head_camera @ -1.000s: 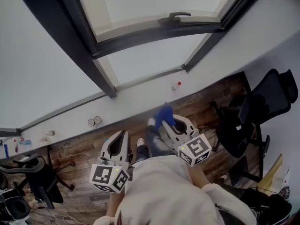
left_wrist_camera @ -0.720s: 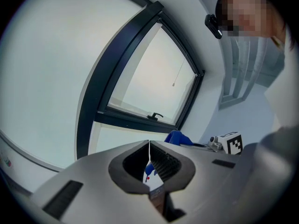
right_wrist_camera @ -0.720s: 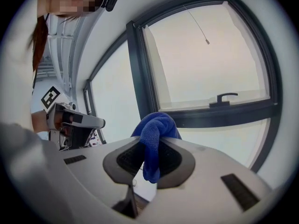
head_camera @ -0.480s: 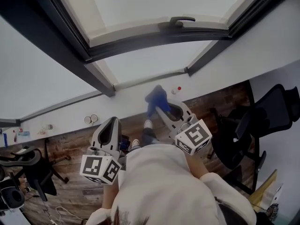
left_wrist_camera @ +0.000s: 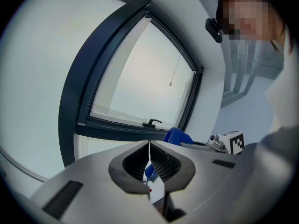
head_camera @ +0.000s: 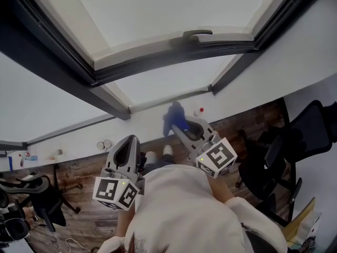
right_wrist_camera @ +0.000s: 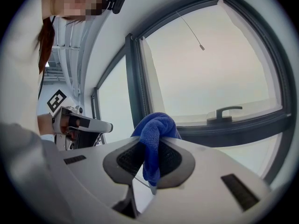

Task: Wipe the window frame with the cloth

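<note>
White ledge [head_camera: 142, 121] runs under the window w/ a few bits on it. Small upright bottle w/ red cap [head_camera: 199, 111] sits toward the right. Two round rings [head_camera: 103, 145] lie side by side further left. At far left are a small pale item [head_camera: 54, 154] and blue-and-red bits [head_camera: 25, 158], too small to ID. Wood plank floor [head_camera: 79, 168] lies below. Black office chair [head_camera: 279, 152] stands at right, near the wall. Another black chair [head_camera: 34, 191] is at lower left. A yellowish flat thing [head_camera: 297, 220] shows in the bottom right corner, can't tell what. In the left gripper view, a thin cord w/ small pull [left_wrist_camera: 171, 83] hangs in front of the glass.
</note>
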`<state>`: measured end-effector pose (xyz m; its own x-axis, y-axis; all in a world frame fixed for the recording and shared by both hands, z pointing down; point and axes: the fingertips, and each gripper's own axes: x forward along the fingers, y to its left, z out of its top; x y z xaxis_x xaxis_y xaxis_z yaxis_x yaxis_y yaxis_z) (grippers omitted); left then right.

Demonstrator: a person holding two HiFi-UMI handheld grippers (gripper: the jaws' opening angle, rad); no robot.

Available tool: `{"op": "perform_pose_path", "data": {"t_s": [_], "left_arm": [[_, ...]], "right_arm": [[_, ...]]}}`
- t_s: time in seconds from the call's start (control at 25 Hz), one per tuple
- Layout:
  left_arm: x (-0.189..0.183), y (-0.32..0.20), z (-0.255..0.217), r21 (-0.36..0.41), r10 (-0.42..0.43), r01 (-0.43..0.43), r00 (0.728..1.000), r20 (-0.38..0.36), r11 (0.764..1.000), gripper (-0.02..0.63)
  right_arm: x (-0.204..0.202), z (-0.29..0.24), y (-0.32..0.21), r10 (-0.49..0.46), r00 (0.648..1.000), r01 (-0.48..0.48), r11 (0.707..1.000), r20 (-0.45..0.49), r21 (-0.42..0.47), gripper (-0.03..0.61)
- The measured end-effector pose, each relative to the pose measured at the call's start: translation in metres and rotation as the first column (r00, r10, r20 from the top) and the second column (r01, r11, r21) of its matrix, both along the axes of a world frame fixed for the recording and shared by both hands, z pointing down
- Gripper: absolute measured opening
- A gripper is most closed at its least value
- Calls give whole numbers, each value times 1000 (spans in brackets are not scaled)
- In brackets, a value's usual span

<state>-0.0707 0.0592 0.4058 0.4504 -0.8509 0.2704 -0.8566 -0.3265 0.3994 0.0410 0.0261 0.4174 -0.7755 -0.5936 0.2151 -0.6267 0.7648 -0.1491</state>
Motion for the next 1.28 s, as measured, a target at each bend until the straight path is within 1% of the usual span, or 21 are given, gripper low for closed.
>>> {"op": "perform_pose_path", "data": {"t_s": [0.24, 0.36, 0.52, 0.64, 0.8, 0.96, 1.04, 1.12, 1.2, 1.28], "left_arm": [[-4, -7, -4, 15, 2, -2, 1000, 0, 1000, 11], [-10, -10, -4, 13, 9, -9, 1000, -9, 1000, 11], [-24, -18, -6, 19, 21, -20, 1000, -23, 1000, 11], [-40, -24, -9, 29, 23, -23, 999, -21, 999, 11], [-62, -24, -8, 12, 24, -23, 999, -27, 1000, 11], [-84, -33, -12, 20, 23, -22, 999, -37, 1000, 11], [-91, -36, -13, 28, 26, -25, 999, -44, 999, 11], [-99, -39, -15, 39, 32, -30, 998, -50, 999, 11], [-105, -44, -16, 49, 42, -39, 998, -51, 998, 11], [-112, -49, -17, 53, 51, -48, 997, -53, 997, 11]], "right_arm": [[-4, -10, -9, 2, 1000, -2, 1000, 18, 24, 58], [-11, -17, -12, -2, 999, 1, 1000, 49, 27, 58], [-28, -29, -21, 5, 996, -9, 999, 95, 36, 58], [-44, -42, -28, 0, 992, -9, 997, 124, 71, 58], [-71, -60, -34, -26, 994, 12, 992, 108, 127, 58], [-103, -88, -67, -55, 996, 39, 980, 76, 195, 58], [-121, -109, -91, -73, 996, 57, 967, 56, 247, 58], [-143, -138, -117, -99, 995, 86, 944, 24, 320, 57], [-166, -176, -145, -114, 993, 100, 909, 10, 404, 58], [-189, -216, -171, -122, 992, 98, 872, 21, 480, 57]]}}
